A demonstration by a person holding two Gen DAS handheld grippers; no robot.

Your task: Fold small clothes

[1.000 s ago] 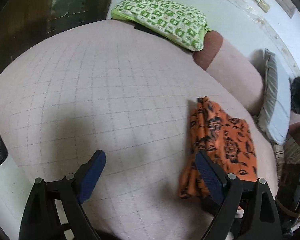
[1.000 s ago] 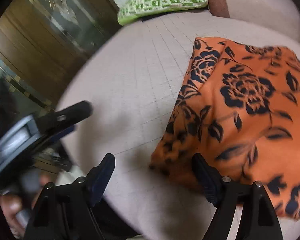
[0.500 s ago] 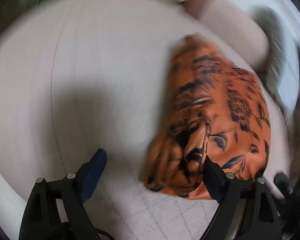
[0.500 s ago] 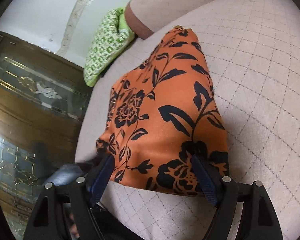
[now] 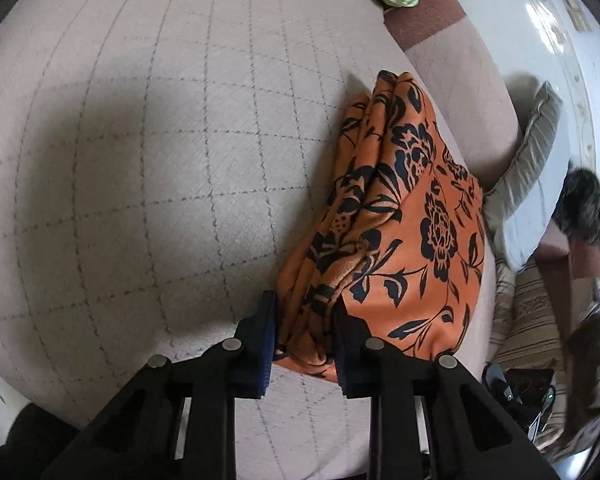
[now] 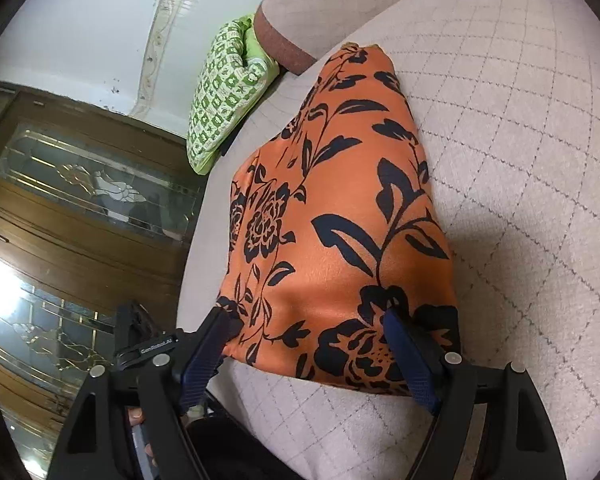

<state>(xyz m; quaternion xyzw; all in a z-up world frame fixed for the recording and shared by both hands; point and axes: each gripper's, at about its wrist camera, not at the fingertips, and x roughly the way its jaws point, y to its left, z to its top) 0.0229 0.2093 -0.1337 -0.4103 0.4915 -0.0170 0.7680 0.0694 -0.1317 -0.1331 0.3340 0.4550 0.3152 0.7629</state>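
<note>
The bed (image 5: pixel 148 152), covered in a pale quilted grid spread, fills most of both views, and the orange floral garment (image 5: pixel 412 216) lies on it right of centre in the left wrist frame, centre in the right wrist frame (image 6: pixel 340 220). Progress, as I read it: the garment is already doubled into a thick, narrow stack with several layered edges showing along its left side, so the folding looks well along — what's left is probably one more fold or a tidy-up and set-down. Long axis runs from the bottom of the frame up toward the upper right in the left wrist view, narrow end pointing at the brown bolster (image 5: pixel 424 16) and green patterned pillow (image 6: pixel 228 92); the wide end sits nearest the cameras. Left hand-held gripper (image 5: pixel 304 344) is clamped on the bunched layered edge at that near end. Right hand-held gripper (image 6: pixel 312 364) stands spread wide, straddling the near hem — fingers at either corner, not pinching anything visible.
</note>
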